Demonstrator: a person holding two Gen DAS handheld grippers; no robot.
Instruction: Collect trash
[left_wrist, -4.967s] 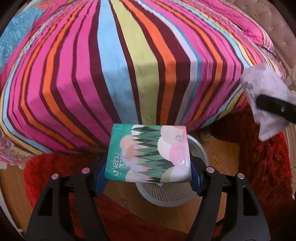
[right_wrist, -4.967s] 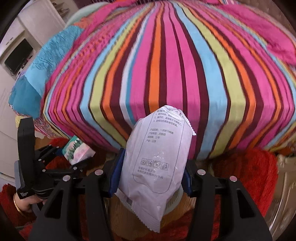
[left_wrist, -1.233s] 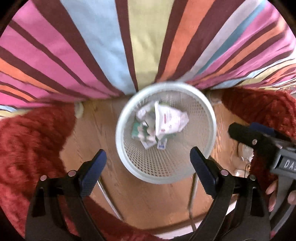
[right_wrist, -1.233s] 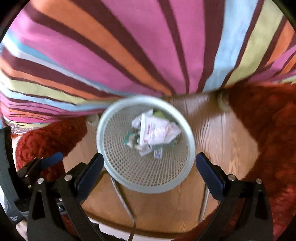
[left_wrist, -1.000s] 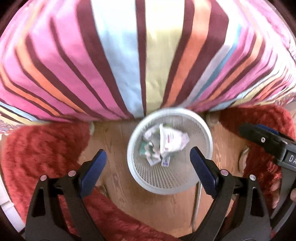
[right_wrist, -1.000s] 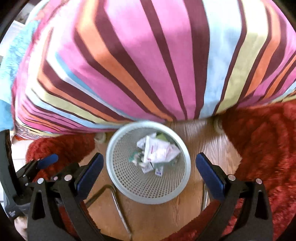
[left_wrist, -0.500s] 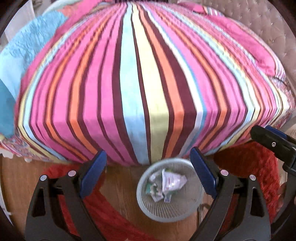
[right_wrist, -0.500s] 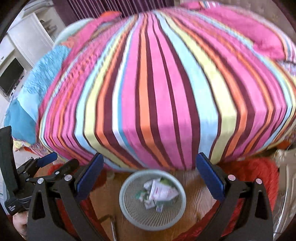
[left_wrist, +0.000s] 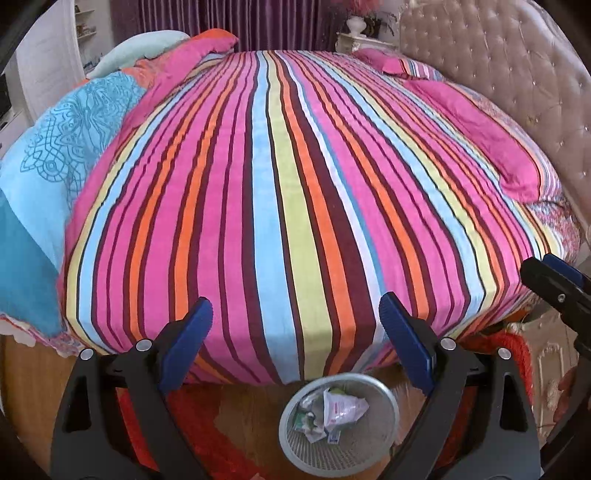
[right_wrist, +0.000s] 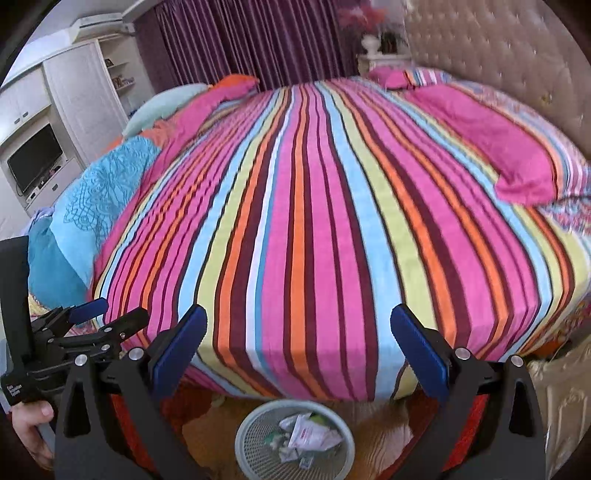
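The left gripper (left_wrist: 295, 332) and the right gripper (right_wrist: 299, 339) each hung over the near edge of the bed (left_wrist: 280, 192), jaws spread wide and holding nothing. One bin (left_wrist: 384, 441) stood on the floor just below them, against the bed's foot, with the trash (left_wrist: 332, 408) lying crumpled inside: several wrappers, too tangled to count. No litter showed on the striped cover, so the collecting looked done or nearly so, unless more lay out of view
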